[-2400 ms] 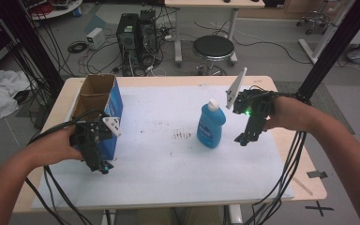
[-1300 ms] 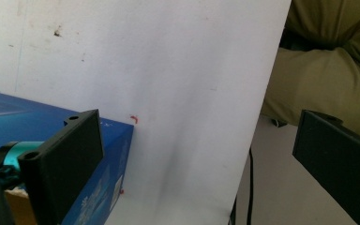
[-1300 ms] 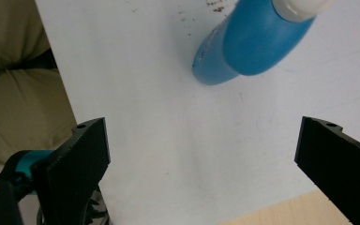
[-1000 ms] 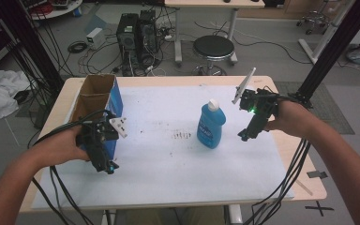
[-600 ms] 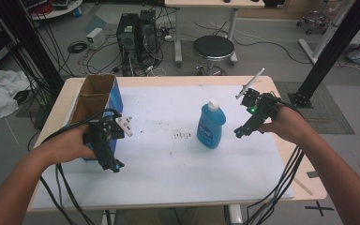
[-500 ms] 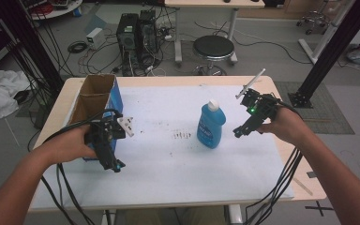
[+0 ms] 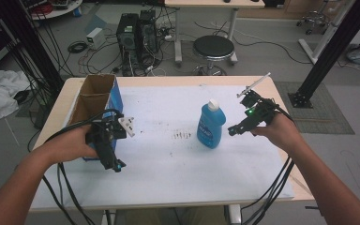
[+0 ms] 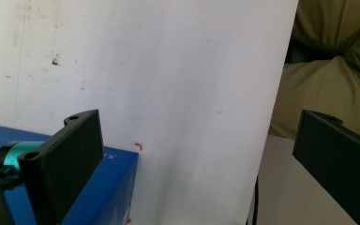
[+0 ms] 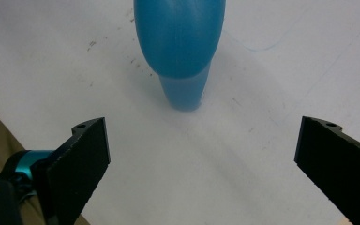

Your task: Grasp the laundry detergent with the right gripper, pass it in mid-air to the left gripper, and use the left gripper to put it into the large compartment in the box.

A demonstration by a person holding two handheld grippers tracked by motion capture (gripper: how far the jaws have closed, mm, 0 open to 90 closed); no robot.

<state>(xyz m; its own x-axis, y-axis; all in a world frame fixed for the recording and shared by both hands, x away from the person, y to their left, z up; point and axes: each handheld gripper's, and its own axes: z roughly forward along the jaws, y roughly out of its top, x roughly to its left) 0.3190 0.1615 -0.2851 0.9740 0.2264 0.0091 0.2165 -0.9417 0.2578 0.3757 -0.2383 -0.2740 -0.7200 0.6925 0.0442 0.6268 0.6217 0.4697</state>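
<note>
Nearest, the left gripper point(image 7: 114, 161) hangs beside the blue cardboard box point(image 7: 96, 105) at the white table's point(image 7: 168, 168) left side, jaws spread wide and empty. Farther along, the right gripper point(image 7: 234, 130) points at the blue dish-soap bottle point(image 7: 211, 125), jaws wide apart and short of it. The step looks like a grasp on the upright bottle: center it between the jaws, come in level at mid-body, then close gently so it does not tip.
</note>
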